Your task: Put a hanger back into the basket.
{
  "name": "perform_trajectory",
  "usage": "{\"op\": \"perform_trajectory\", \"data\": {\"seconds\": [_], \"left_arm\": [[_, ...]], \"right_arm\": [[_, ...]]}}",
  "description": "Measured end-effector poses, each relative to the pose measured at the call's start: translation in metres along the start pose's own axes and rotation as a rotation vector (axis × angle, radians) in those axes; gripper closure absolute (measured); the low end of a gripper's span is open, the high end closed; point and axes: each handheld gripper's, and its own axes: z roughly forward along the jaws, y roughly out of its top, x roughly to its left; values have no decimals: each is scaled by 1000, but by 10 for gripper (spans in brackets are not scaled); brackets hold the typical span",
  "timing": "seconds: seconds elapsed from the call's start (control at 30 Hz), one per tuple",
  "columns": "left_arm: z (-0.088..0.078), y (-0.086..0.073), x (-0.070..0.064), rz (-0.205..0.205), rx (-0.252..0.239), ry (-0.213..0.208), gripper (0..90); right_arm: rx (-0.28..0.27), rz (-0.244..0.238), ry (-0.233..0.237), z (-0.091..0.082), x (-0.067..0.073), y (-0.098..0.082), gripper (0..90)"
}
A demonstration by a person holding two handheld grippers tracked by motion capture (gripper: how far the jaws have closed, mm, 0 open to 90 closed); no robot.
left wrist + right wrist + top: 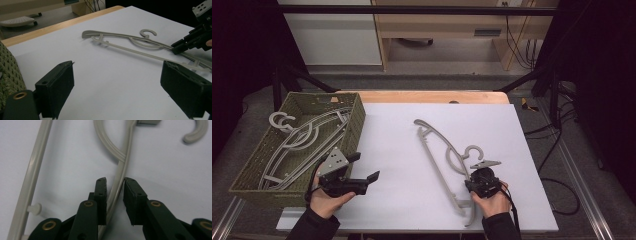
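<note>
A grey plastic hanger (pixel 443 160) lies flat on the white table (pixel 397 150), right of centre. Our right gripper (pixel 115 182) straddles its arm, jaws narrowly apart, not clearly pressing. Our left gripper (pixel 371 178) hovers wide open beside a green basket (pixel 353 131) holding more hangers (pixel 302 142).
</note>
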Motion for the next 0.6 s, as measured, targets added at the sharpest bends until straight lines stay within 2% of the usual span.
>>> {"op": "perform_trajectory", "data": {"seconds": [0.23, 0.53, 0.6], "left_arm": [[1, -1, 0, -1, 5, 1, 114], [3, -1, 0, 2, 15, -2, 116], [3, -1, 0, 3, 15, -2, 116]], "right_arm": [[9, 41, -23, -4, -18, -3, 801], [1, 32, -15, -3, -21, -3, 803], [6, 16, -1, -3, -23, -2, 808]]}}
